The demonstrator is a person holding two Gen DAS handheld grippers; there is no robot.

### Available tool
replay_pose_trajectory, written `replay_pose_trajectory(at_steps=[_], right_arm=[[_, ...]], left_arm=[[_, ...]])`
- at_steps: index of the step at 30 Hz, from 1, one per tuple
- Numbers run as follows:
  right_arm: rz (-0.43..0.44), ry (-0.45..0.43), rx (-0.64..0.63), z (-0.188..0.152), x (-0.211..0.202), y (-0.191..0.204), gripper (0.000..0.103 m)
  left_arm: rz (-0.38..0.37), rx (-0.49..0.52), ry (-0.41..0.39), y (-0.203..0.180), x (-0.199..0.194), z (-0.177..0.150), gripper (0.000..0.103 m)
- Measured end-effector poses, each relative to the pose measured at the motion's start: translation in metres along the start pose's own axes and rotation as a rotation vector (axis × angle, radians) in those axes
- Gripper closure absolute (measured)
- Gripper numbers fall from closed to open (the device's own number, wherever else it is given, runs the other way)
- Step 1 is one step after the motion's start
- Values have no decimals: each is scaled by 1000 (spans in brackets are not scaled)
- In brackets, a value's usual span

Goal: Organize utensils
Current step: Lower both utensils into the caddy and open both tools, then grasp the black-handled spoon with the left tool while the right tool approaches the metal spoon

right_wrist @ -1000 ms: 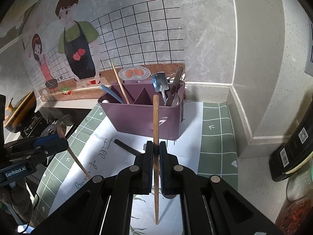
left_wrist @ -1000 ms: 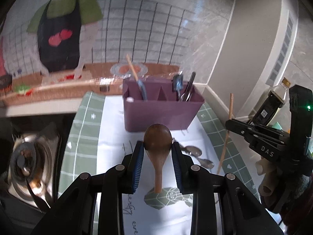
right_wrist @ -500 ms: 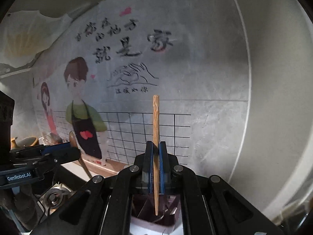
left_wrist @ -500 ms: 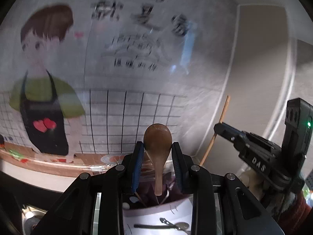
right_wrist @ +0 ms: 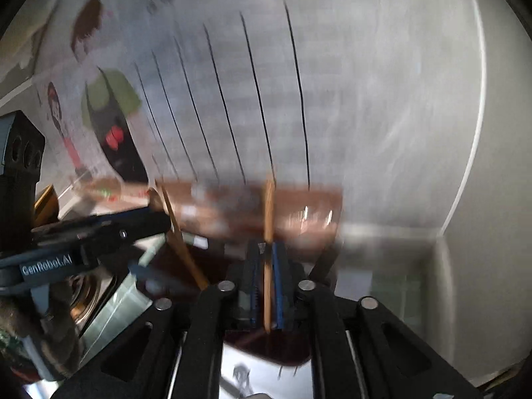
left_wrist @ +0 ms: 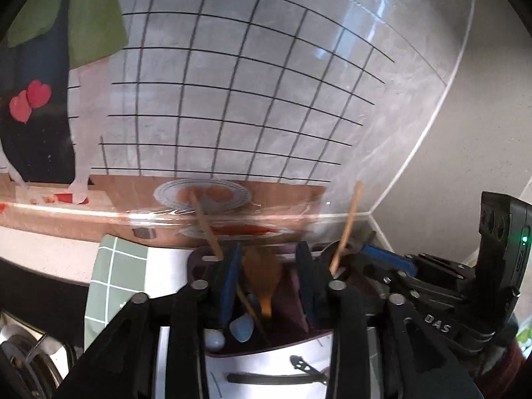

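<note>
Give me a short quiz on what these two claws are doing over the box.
1. What sits between the left claw's jaws? A fork; B spoon; C knife.
2. True or false: a chopstick stands between the right claw's jaws.
3. What colour is the box under both claws?

Key: 1 B. 2 True. 3 Purple. Both claws' jaws have just been opening, with the spoon and the chopstick between them.
</note>
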State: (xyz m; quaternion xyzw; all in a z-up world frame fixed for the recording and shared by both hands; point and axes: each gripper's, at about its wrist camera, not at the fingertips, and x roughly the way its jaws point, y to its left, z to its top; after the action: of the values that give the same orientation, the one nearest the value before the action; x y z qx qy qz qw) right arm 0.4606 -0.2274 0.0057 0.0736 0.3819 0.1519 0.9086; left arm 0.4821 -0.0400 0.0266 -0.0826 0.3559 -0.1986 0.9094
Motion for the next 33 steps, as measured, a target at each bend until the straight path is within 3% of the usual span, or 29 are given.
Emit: replay_pose_trajectory(at_steps=[2,7,11,17,24,26,27,33], right_arm=[[-17,15,2,-4,-6,-4,82],[-2,24,-67,-17,-38,2,82],[55,201,-109,-61,-33,5,82],[37,394,-76,-134,3,2,82],[4,390,-79,-153,3,7,83],[-29,384,-98,-160,-6,5,88],[-47,385,-111,-163,-12,2,93],[-117,375,-50,-178,-42,-30,94]], left_arm=[[-12,-4,1,2,-5,-1,48],[-14,-16,1,6,-33,-7,46],[-9,-14,28,13,-54,-27,45],[-5,-18,65,22,-77,-65,45],[-28,8,196,14,-59,-112,45],[-43,30,236,6,-47,-120,45],[-56,43,257,2,-41,-125,45],[-119,146,332,-32,6,-141,45]])
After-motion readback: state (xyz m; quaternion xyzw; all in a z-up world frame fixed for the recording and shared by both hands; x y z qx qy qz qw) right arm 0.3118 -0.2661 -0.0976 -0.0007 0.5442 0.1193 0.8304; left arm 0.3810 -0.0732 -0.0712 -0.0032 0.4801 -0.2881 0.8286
